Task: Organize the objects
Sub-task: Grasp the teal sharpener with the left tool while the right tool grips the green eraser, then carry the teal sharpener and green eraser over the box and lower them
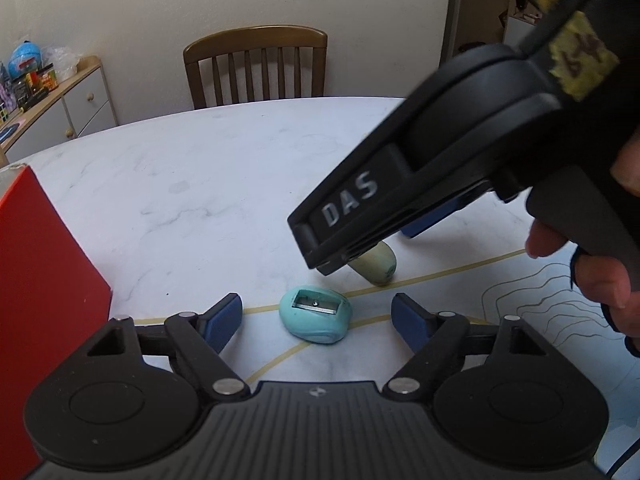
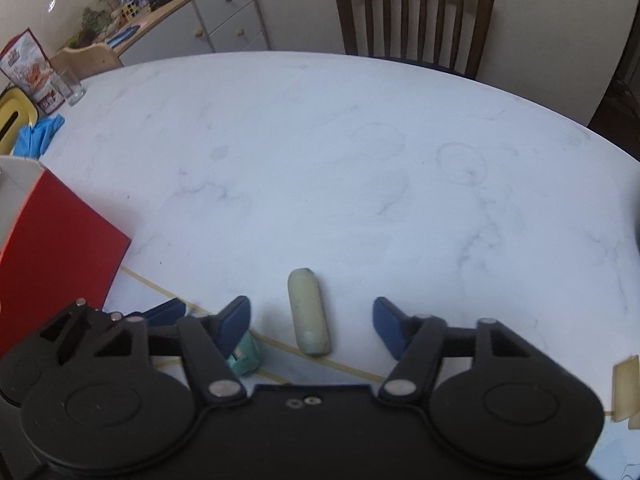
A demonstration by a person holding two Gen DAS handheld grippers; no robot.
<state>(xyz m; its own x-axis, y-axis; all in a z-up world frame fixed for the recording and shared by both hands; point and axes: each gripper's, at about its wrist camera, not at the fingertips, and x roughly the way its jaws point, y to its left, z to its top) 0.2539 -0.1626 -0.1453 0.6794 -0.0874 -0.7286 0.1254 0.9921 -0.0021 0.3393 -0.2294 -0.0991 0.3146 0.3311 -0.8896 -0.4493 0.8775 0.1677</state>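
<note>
A teal egg-shaped pencil sharpener (image 1: pixel 316 316) lies on the white marble table (image 1: pixel 200 184), blade side up. My left gripper (image 1: pixel 318 310) is open around it, and neither blue pad touches it. Just behind lies a pale green oblong eraser (image 2: pixel 310 312). My right gripper (image 2: pixel 312 311) straddles the eraser with its jaws open and a gap on each side. In the left wrist view the right gripper (image 1: pixel 368 250) reaches in from the right, held by a hand, and covers the top of the eraser (image 1: pixel 378 266). The sharpener (image 2: pixel 246 356) peeks out under the right gripper's left finger.
A red box (image 1: pixel 40 300) with an open top stands close on the left. Yellow tape lines (image 2: pixel 168 292) cross the table. A glass (image 2: pixel 74 88), blue gloves (image 2: pixel 38 138) and a snack bag (image 2: pixel 30 68) sit at the far left edge. A wooden chair (image 2: pixel 412 12) stands behind the table.
</note>
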